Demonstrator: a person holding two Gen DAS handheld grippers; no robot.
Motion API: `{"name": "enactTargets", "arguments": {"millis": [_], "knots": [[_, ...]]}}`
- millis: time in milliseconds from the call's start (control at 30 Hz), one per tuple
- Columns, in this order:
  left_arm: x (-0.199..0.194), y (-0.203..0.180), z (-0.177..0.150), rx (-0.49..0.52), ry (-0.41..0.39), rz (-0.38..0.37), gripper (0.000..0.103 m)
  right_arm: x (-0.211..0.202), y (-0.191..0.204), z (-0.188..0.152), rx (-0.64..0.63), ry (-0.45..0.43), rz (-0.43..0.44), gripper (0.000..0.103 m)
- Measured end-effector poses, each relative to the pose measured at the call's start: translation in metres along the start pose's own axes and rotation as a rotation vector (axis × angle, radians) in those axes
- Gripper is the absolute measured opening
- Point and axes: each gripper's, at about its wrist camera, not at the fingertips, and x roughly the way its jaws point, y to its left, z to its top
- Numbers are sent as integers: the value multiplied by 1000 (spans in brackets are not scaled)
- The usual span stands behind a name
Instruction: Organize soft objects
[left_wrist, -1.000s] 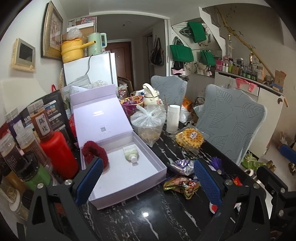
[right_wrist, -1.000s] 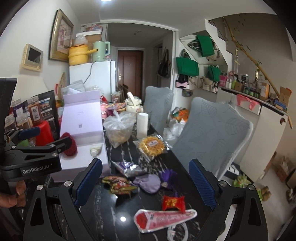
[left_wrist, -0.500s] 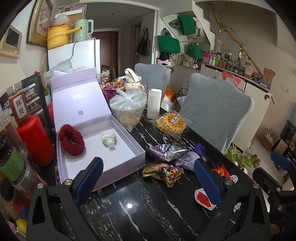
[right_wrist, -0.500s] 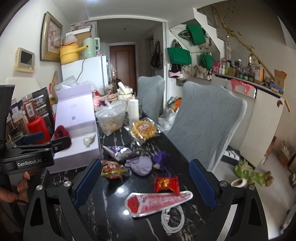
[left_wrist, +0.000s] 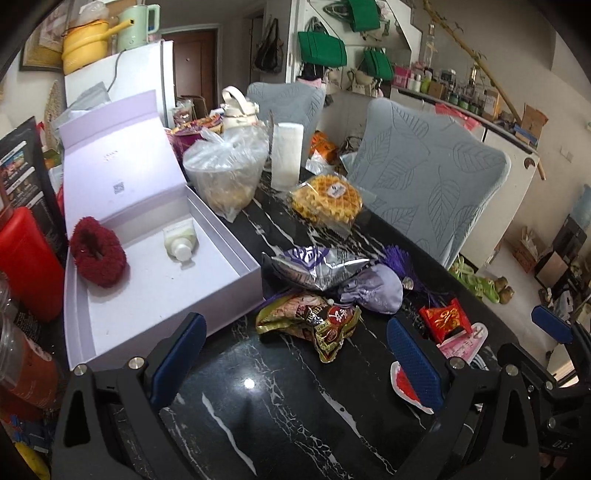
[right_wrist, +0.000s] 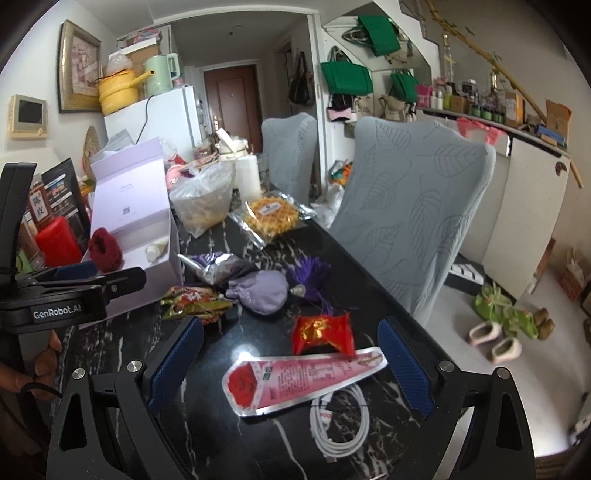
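Observation:
An open lilac box (left_wrist: 155, 291) stands on the black marble table (left_wrist: 258, 406). It holds a dark red fuzzy scrunchie (left_wrist: 98, 254) and a small cream tube (left_wrist: 180, 240). A lilac fabric pouch (left_wrist: 373, 291) with a purple tassel (left_wrist: 400, 264) lies right of the box, also in the right wrist view (right_wrist: 262, 291). My left gripper (left_wrist: 295, 354) is open and empty above the table, just short of a snack packet (left_wrist: 314, 321). My right gripper (right_wrist: 288, 365) is open and empty over a pink rose packet (right_wrist: 295, 380).
A silver-purple snack bag (left_wrist: 314, 266), a red packet (right_wrist: 323, 332), a white cable (right_wrist: 343, 417), a waffle pack (left_wrist: 327, 203), a filled plastic bag (left_wrist: 225, 177) and a paper roll (left_wrist: 286, 157) crowd the table. Red jars (left_wrist: 26, 258) stand left. Grey chairs (right_wrist: 413, 221) stand right.
My left gripper has pulled back and swung right, away from the box toward the snack packets. My right gripper has drawn back and tilted down, bringing the rose packet and cable into view.

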Motion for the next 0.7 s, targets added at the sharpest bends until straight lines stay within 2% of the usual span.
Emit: {"name": "enactTargets", "arguments": {"millis": [400, 700], "knots": [[57, -9, 3, 48, 111, -11, 100, 31, -22, -9, 38, 76, 6, 97], [92, -4, -4, -9, 191, -36, 100, 53, -36, -10, 53, 126, -2, 97]]}}
